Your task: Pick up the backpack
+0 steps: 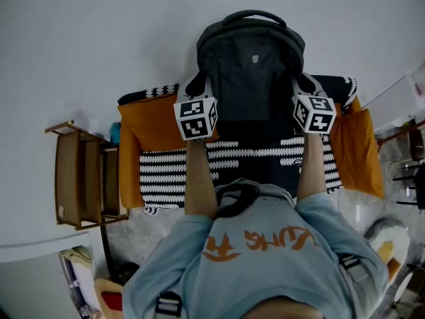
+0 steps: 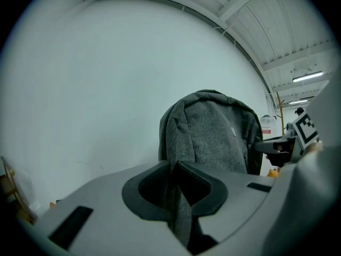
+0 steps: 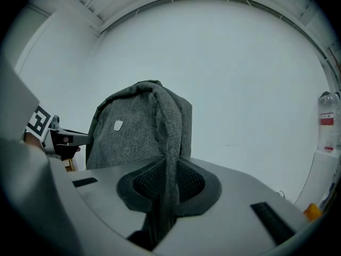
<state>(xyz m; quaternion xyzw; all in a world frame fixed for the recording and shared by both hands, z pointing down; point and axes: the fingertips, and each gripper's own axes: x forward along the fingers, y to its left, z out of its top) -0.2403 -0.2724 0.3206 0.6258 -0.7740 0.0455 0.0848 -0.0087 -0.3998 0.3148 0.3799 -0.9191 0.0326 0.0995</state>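
A dark grey backpack (image 1: 249,65) hangs upright in front of the white wall, held out from my chest by its two shoulder straps. My left gripper (image 1: 197,86) is shut on the left strap (image 2: 181,217), which runs up between its pads to the backpack (image 2: 213,135). On the other side, my right gripper (image 1: 304,85) is shut on the right strap (image 3: 169,143), with the backpack (image 3: 133,127) just beyond it. In the left gripper view the left gripper (image 2: 173,167) has the right gripper (image 2: 287,143) at its right. In the right gripper view the right gripper (image 3: 169,167) has the left gripper (image 3: 53,135) at its left.
Below the backpack stands a couch with a black-and-white striped throw (image 1: 172,168) and orange cushions (image 1: 149,128) (image 1: 358,151). A wooden side rack (image 1: 80,178) is at its left. A clear bottle (image 3: 326,121) stands on a white unit at the right.
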